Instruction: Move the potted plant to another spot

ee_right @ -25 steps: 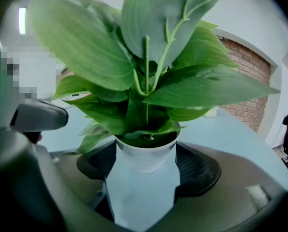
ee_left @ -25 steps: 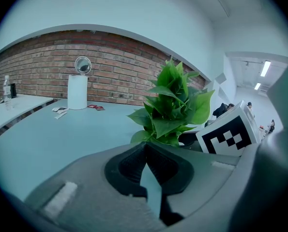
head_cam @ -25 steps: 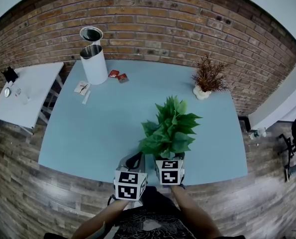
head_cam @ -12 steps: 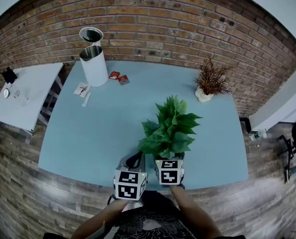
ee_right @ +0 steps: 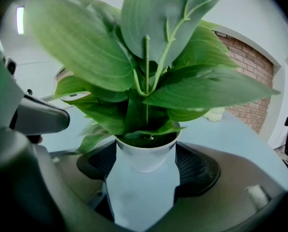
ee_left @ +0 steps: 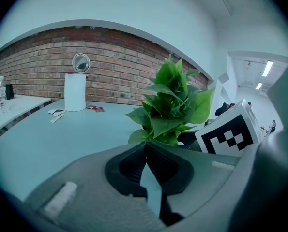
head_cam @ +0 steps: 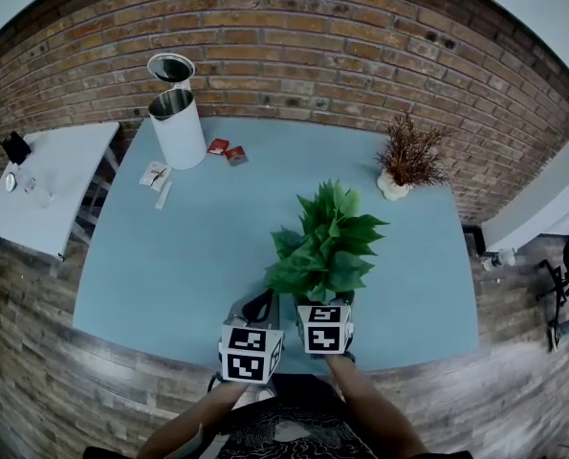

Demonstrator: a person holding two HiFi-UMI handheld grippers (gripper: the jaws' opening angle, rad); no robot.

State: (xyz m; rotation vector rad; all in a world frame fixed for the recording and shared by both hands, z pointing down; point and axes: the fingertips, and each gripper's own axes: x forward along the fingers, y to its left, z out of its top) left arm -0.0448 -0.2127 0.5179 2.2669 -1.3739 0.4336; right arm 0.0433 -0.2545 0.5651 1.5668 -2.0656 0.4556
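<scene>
The potted plant (head_cam: 324, 242), broad green leaves in a small white pot (ee_right: 146, 154), stands near the front edge of the light blue table (head_cam: 188, 256). My right gripper (head_cam: 326, 304) reaches in under the leaves. In the right gripper view the right gripper (ee_right: 146, 151) has one pad (ee_right: 102, 161) on each side of the pot, tight against its rim, so it is shut on the pot. My left gripper (head_cam: 259, 306) hangs just left of the plant. In its own view the left gripper (ee_left: 144, 146) is shut on nothing, with the leaves (ee_left: 170, 108) ahead to the right.
A white cylinder bin (head_cam: 177, 127) with its round lid (head_cam: 171, 67) stands at the back left, with red packets (head_cam: 227, 147) and white papers (head_cam: 157, 173) beside it. A dried brown plant (head_cam: 410, 156) sits back right. A white side table (head_cam: 50, 185) stands left; a brick wall runs behind.
Only the head view has shifted a little. The plant and both grippers keep their places.
</scene>
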